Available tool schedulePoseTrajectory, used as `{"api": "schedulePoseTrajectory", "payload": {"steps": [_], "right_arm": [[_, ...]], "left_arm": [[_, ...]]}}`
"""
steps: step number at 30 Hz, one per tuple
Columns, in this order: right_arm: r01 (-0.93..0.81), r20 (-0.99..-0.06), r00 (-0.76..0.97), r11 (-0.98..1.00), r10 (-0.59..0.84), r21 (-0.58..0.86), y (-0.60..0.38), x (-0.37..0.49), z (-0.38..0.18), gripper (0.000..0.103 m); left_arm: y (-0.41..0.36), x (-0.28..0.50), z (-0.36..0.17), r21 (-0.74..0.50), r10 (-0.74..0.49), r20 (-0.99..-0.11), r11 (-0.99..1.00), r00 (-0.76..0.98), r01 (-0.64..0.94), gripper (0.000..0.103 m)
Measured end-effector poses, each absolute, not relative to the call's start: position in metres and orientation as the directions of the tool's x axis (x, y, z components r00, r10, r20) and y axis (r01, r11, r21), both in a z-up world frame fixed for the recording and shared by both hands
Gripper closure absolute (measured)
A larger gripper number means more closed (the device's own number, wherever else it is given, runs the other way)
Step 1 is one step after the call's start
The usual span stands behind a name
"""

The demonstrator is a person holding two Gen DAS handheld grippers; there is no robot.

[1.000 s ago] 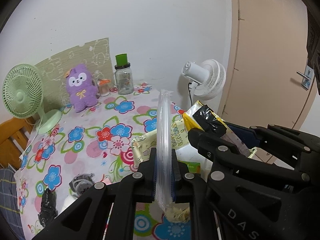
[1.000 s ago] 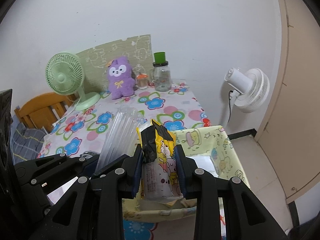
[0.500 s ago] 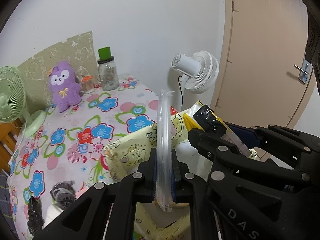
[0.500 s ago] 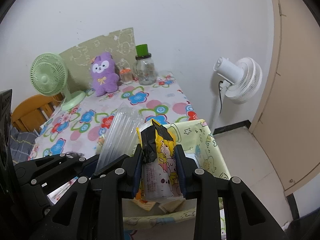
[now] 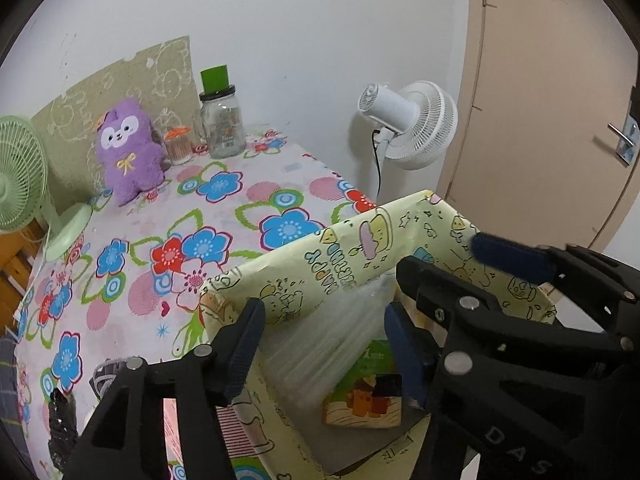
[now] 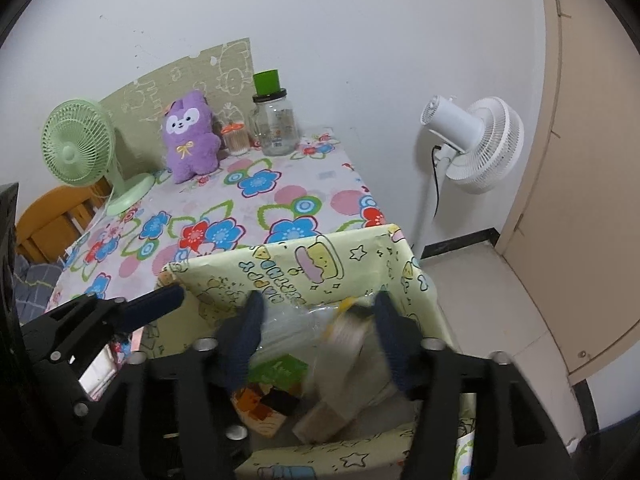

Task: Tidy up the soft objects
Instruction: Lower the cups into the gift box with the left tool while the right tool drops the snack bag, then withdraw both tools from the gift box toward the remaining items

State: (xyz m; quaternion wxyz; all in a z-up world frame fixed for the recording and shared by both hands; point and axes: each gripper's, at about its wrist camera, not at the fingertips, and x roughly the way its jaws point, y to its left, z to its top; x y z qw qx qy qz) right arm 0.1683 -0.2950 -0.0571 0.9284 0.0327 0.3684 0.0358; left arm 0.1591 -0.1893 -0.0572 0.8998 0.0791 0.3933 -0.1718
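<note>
Both tools' jaws just spread, one clear bag [image 5: 340, 344] and one snack packet [image 6: 344, 332] dropped into one bin [image 5: 352, 256]

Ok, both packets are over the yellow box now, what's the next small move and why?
Probably lift both claws straight up and out. The left claw and right claw have just been opening, and the clear packet and yellow snack bag lie loose between the jaws inside the yellow box.

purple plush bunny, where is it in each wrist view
Left wrist: the purple plush bunny sits upper left, at the table's far edge, right of the green fan.
Right wrist: the bunny sits upper left of centre.
Shared landmark: the green-lidded glass jar to its right.
</note>
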Motion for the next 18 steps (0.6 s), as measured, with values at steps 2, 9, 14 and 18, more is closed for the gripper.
{"api": "schedulePoseTrajectory", "payload": {"steps": [2,9,14,18], "right_arm": [[-0.037,-0.678,0.730,0.996,0.085,0.085,-0.297,0.169,-0.058,0.032],[-0.033,-0.677,0.732,0.997,0.073,0.072,-0.297,0.169,-0.060,0.018],[-0.030,-0.673,0.738,0.998,0.057,0.052,-0.293,0.165,-0.056,0.013],[-0.027,-0.665,0.745,0.999,0.047,0.040,-0.289,0.161,-0.053,0.009]], "left_arm": [[-0.187,0.161,-0.058,0.008,-0.237,-0.738,0.933,0.632,0.360,0.027],[-0.182,0.156,-0.056,-0.008,-0.262,-0.735,0.926,0.626,0.378,0.016],[-0.177,0.149,-0.052,0.015,-0.225,-0.725,0.940,0.651,0.342,0.001],[-0.168,0.148,-0.051,-0.019,-0.242,-0.732,0.942,0.637,0.336,0.001]]}}
